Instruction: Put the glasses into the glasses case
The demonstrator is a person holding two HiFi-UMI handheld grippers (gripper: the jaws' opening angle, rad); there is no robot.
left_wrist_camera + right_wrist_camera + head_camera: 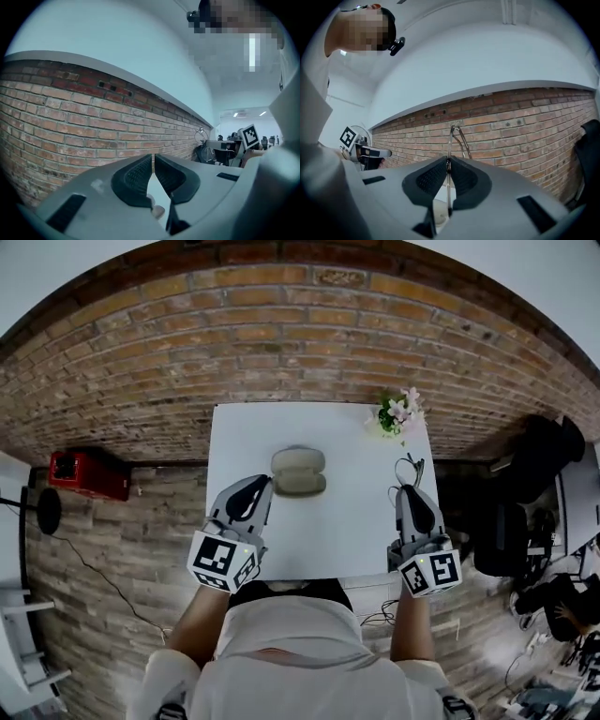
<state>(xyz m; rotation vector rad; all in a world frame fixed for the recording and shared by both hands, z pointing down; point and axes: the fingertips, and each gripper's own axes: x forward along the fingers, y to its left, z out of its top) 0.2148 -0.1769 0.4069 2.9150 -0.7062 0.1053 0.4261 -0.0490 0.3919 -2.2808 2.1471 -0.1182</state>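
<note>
A beige-grey glasses case (pixel 298 472) lies in the middle of the white table (pixel 347 521). My left gripper (pixel 258 486) is just left of the case, close to its edge; whether it touches is unclear. In the left gripper view its pads (pixel 136 176) stand together with nothing between them. At the table's right side, my right gripper (pixel 410 488) is shut on thin wire-framed glasses (pixel 409 468). The right gripper view shows the metal frame (pixel 457 136) sticking up from the shut pads (pixel 433 178), against the brick wall.
A small pot of pink and white flowers (pixel 397 413) stands at the table's far right corner. A brick wall (pixel 281 343) runs behind the table. A red box (pixel 89 472) sits on the floor at the left; a black chair (pixel 506 531) and cables are at the right.
</note>
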